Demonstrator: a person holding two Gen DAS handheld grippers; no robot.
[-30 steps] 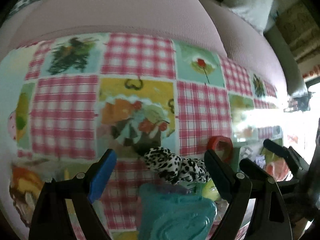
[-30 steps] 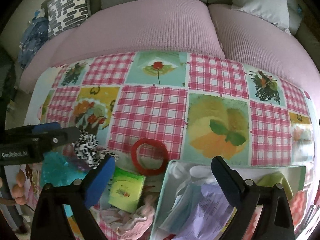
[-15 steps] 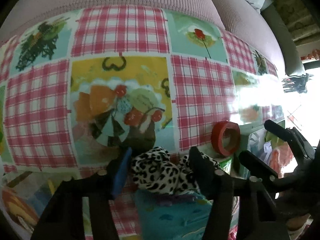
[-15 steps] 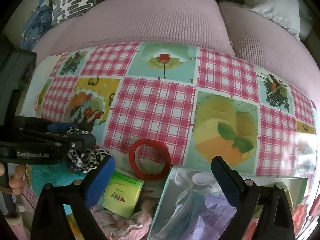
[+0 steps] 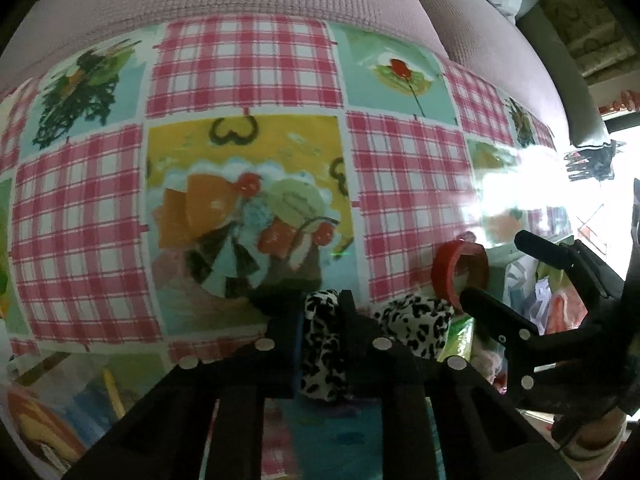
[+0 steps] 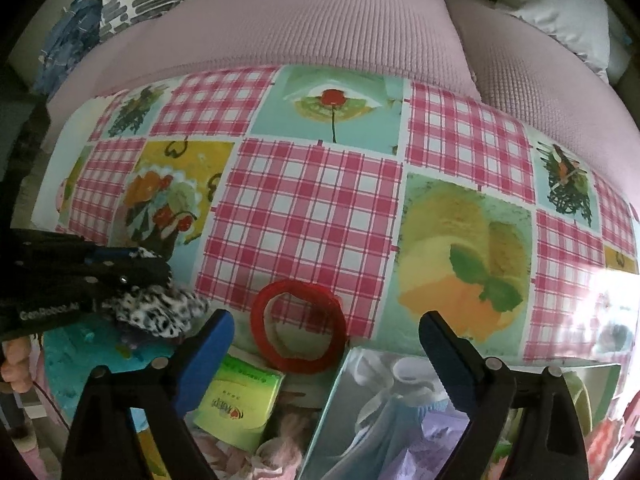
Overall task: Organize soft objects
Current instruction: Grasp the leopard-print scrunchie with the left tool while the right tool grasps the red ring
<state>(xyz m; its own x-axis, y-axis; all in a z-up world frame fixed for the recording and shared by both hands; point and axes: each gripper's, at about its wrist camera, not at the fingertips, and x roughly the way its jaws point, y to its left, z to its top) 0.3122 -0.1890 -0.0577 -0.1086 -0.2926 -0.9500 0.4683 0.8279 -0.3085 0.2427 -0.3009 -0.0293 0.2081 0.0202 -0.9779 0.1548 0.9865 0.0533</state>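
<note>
The left gripper (image 5: 320,316) has its jaws pressed together on a leopard-print scrunchie (image 5: 320,344), a fold of the spotted fabric squeezed between the two black fingers at the lower centre of the left wrist view while the rest of it bulges out to the right. In the right wrist view the same pinch shows at the left edge, the spotted fabric hanging under the black fingers. The right gripper (image 6: 326,336) has its jaws spread wide with nothing between them, poised above a red ring (image 6: 298,326) that lies flat at the lower centre of that frame. Just below the ring sits a green packet (image 6: 240,404), and to its right a clear box (image 6: 336,400) holds pale, lilac and white soft pieces; what each piece is cannot quite be made out. A turquoise cloth (image 6: 80,352) lies under the scrunchie at the lower left. All of this rests on a patchwork tablecloth (image 6: 300,220) of pink checks and fruit pictures, which fills the middle of both frames, with a pink sofa (image 6: 320,24) across the top.
</note>
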